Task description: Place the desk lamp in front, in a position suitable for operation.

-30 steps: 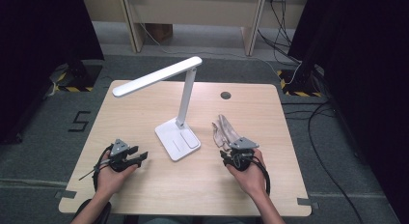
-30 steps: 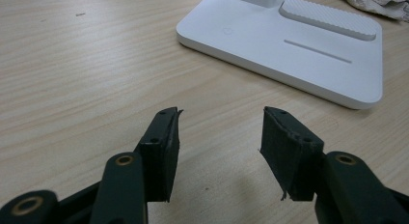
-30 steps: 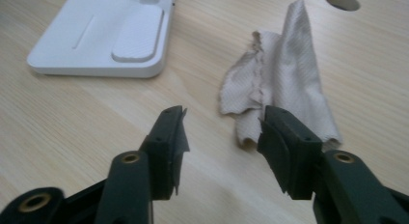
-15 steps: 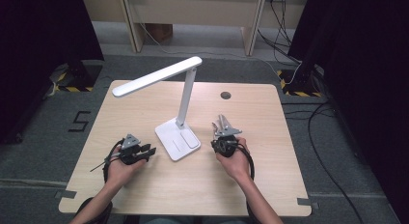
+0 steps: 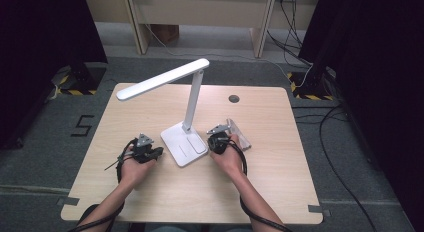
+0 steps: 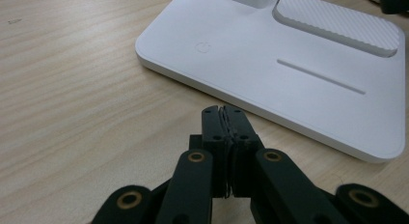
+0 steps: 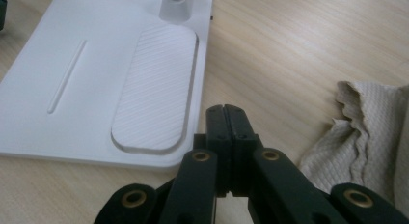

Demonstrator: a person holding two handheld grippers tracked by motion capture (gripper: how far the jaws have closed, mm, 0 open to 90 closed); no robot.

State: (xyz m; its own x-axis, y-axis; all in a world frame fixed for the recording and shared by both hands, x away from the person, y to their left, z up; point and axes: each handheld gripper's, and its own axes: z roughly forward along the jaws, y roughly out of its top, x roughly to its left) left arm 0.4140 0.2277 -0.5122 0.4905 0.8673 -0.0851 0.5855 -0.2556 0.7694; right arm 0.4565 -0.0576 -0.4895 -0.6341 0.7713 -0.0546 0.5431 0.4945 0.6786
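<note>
High view: going left to right across the counter (image 5: 150, 202), I see my left gripper (image 5: 156, 153) low on the wood, aimed toward the near left edge of the lamp base (image 5: 184, 144) and stopping just short of it. In the left gripper view its fingers (image 6: 214, 132) are clenched pad against pad with nothing between them; they have just been closing, and they now touch only each other. Their tips hang above bare wood, with the base's front edge just beyond them and its power symbol (image 6: 202, 47) farther up on the white plate.

In the middle stands the white desk lamp (image 5: 192, 99), its stem rising from the back of the base and its long head (image 5: 160, 79) reaching out to the left above the counter.

Next comes my right gripper (image 5: 217, 138), close against the right side of the base. In the right gripper view its fingers (image 7: 217, 132) are likewise pressed together on nothing, having just been closing. The tips sit just beside the base's right edge, near the ribbed oval pad (image 7: 156, 86); whether they touch that edge I cannot tell.

Farthest right lies the beige cloth (image 7: 371, 132), crumpled on the wood just beside the right gripper, not between the fingers. From above, the cloth (image 5: 239, 134) peeks out past the hand.
</note>
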